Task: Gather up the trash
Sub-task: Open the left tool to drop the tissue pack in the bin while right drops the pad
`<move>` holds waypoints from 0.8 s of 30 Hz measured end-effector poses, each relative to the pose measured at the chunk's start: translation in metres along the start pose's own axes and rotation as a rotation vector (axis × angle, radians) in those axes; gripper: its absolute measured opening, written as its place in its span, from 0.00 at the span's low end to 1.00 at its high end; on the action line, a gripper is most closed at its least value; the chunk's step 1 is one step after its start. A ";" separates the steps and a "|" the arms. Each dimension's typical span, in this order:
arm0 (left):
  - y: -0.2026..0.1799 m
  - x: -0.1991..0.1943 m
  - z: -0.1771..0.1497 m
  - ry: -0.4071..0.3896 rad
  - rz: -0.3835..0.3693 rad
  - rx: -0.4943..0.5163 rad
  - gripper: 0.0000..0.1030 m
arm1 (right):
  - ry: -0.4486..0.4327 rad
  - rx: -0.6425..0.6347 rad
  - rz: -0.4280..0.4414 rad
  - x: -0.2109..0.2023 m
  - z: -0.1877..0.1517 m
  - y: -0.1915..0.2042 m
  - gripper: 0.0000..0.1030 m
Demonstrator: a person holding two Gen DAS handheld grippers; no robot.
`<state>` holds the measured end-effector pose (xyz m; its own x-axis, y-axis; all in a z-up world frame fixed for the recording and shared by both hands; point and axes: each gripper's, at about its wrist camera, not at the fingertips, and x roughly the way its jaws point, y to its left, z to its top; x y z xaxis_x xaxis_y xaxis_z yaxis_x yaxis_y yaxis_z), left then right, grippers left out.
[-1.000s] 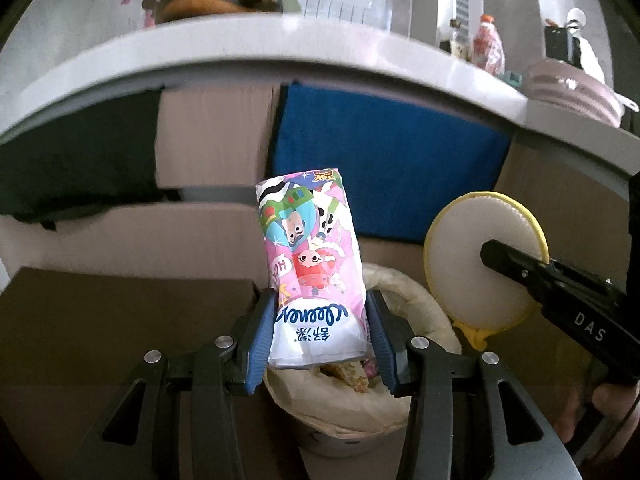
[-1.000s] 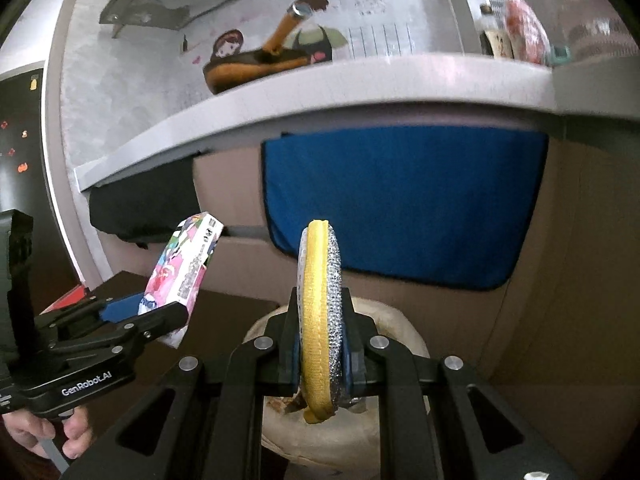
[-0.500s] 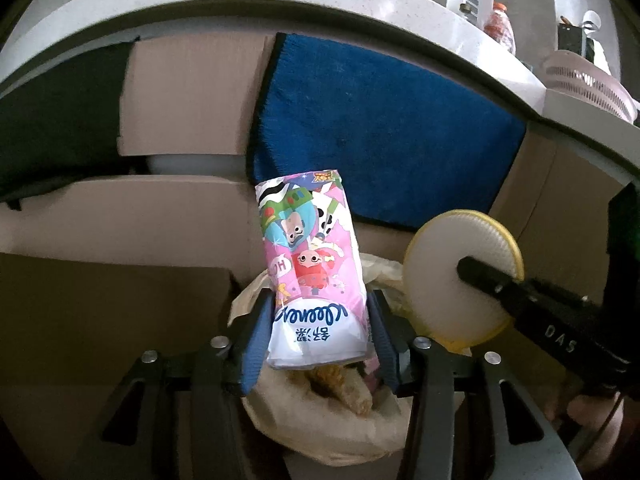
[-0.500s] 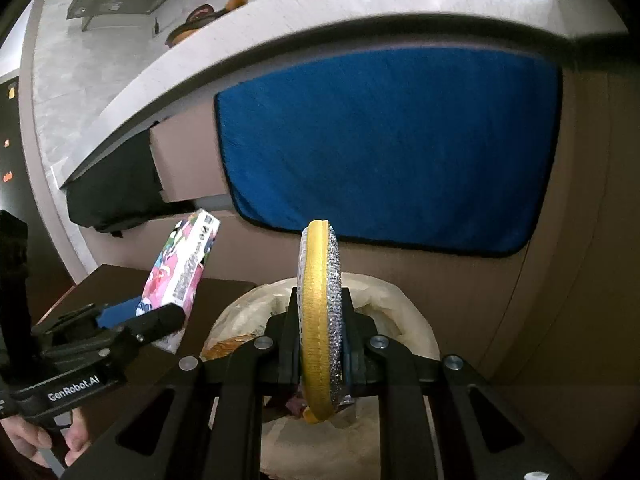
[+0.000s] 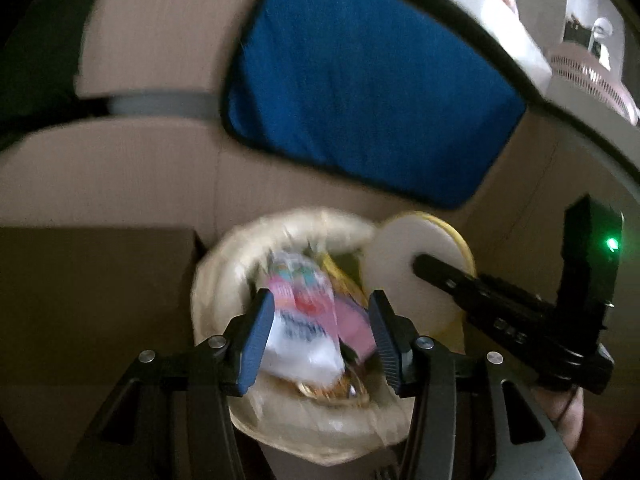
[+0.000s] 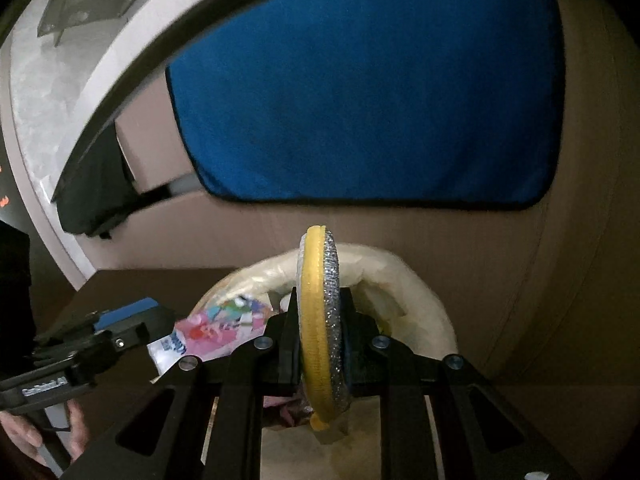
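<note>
The soft, light tissue pack (image 5: 308, 320) drops loose between the spread left gripper (image 5: 322, 340) fingers over the lined bin (image 5: 224, 264), while the right gripper (image 6: 320, 340) clamps the squashy round scrubber (image 6: 318, 320) across its faces.

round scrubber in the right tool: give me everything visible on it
The round scrubber is a flat disc, pale on one face, with a yellow foam-like layer and a glittery silver mesh layer seen edge-on. It stands upright on edge, clamped between the fingers of the right tool, a small yellow tab hanging at its lower rim. It hovers over the far-right rim of the bag-lined trash bin; whether it touches the liner cannot be told.
</note>
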<state>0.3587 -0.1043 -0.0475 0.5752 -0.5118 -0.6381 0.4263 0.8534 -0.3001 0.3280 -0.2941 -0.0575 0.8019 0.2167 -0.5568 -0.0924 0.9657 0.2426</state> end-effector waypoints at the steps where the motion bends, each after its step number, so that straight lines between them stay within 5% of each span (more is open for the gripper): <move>1: 0.000 0.006 -0.001 0.032 -0.008 -0.004 0.47 | 0.013 -0.003 -0.003 0.003 -0.002 0.000 0.16; 4: 0.005 0.024 -0.005 0.105 -0.030 -0.031 0.42 | 0.078 0.011 0.000 0.021 -0.010 -0.002 0.16; 9: 0.012 0.032 -0.005 0.102 -0.036 -0.072 0.39 | 0.143 0.049 -0.026 0.035 -0.021 -0.012 0.16; 11: 0.011 0.025 -0.003 0.067 -0.027 -0.079 0.39 | 0.137 0.061 -0.028 0.030 -0.022 -0.013 0.27; 12: 0.010 0.021 -0.002 0.047 -0.018 -0.073 0.39 | 0.133 0.069 -0.023 0.027 -0.023 -0.014 0.46; 13: 0.009 0.014 0.000 0.023 -0.004 -0.062 0.39 | 0.115 0.077 -0.015 0.020 -0.023 -0.014 0.62; 14: 0.006 0.005 0.001 -0.009 0.017 -0.046 0.39 | 0.091 0.080 -0.014 0.010 -0.023 -0.013 0.64; 20: -0.007 -0.065 -0.016 -0.175 0.171 -0.014 0.39 | -0.039 0.004 -0.073 -0.055 -0.022 0.015 0.64; 24: -0.019 -0.123 -0.053 -0.208 0.227 0.026 0.40 | -0.115 -0.062 -0.123 -0.106 -0.037 0.048 0.66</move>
<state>0.2428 -0.0524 -0.0011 0.7875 -0.3195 -0.5270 0.2861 0.9469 -0.1466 0.2170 -0.2653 -0.0162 0.8713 0.0817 -0.4839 -0.0226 0.9917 0.1267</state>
